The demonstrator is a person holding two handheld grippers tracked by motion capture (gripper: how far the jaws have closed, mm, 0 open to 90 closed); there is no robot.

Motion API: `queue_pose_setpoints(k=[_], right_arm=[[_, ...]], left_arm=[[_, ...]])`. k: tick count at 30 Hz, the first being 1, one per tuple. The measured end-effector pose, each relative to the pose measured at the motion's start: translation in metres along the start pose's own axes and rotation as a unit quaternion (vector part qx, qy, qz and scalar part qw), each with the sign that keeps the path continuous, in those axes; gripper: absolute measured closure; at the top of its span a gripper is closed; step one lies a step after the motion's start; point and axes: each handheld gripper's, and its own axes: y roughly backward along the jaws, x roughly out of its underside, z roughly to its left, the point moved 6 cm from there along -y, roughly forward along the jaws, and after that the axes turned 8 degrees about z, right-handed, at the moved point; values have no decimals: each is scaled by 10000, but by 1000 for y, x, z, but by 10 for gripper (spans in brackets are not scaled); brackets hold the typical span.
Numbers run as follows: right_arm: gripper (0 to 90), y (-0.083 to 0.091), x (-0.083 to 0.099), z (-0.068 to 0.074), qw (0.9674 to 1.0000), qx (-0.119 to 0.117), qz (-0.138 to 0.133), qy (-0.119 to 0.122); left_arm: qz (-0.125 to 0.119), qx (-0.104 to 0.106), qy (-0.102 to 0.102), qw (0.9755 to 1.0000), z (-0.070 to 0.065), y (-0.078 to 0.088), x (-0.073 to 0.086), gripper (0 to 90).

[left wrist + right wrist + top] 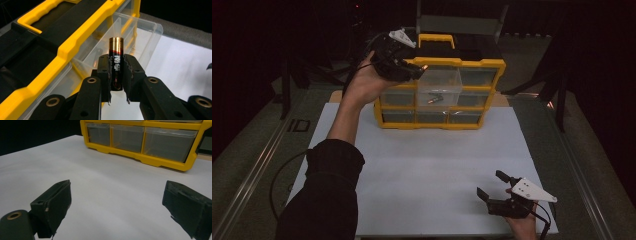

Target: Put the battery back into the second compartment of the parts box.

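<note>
My left tool (116, 72) clamps a battery (116, 60) upright just above the pulled-out clear drawer (140, 37) of the yellow organizer (439, 62). I should centre it over the drawer, lower, then release gently. My right tool (497, 187) rests wide open and empty over the desk (422, 165).

From my remote seat, the lower end of the battery (116, 62) is lost between the pads of my left claw (116, 75), and its label is too blurred to read. In the high view that claw (414, 70) covers the upper left drawers of the yellow organizer (492, 65), and a small thing in the pulled-out drawer (439, 90) is too small to name. My right claw (116, 205) is cut off at the bottom edge.
</note>
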Motion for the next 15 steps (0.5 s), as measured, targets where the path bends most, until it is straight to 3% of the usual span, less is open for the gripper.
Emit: queue_pose_setpoints(k=[2,13,14,15], right_arm=[[82,0,0,0,10000,3,-10,-21],[82,1,0,-1,10000,-4,-29,-28],[82,1,0,-1,10000,0,-21,-28],[82,1,0,-1,10000,-4,-19,-10]], left_arm=[[30,-63,24,10000,0,-4,-3,778],[91,22,97,9999,-5,-22,-8,772],[89,-6,165,9998,-4,-22,-7,760],[89,-6,165,9998,-4,-22,-7,683]])
